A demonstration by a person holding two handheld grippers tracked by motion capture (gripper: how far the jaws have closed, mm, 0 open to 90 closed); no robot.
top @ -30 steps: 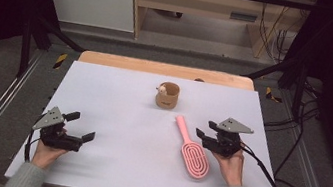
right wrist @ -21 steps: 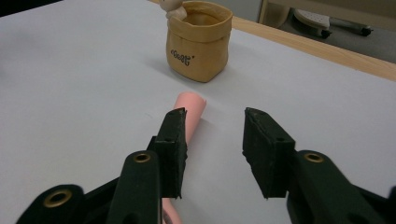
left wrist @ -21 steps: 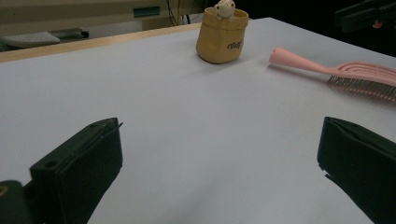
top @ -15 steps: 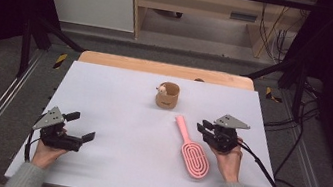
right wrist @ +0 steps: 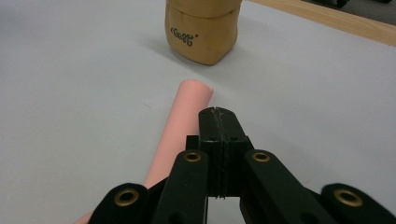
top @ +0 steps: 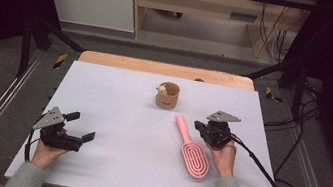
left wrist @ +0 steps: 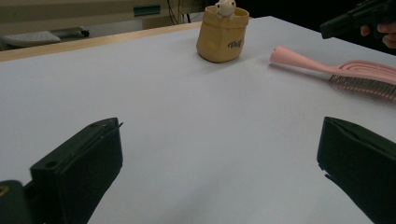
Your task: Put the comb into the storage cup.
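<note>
Pink brush (top: 189, 148) lying flat on white counter (top: 116, 111), near tan pouch (top: 167, 95), not yet lifted. Right tool (top: 200, 126) just closing, now pressed together and empty, tips just beside the handle. Left tool (top: 80, 127) spread wide, well apart. Picking up probably all remaining.

a white table (top: 118, 96) stands on grey floor (top: 2, 62), wooden bench (top: 194, 1) behind, dark surroundings.

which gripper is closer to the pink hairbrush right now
Right. The right gripper, jaws shut, sits just beside the pink hairbrush handle, while the left gripper rests open, far across the table.
</note>
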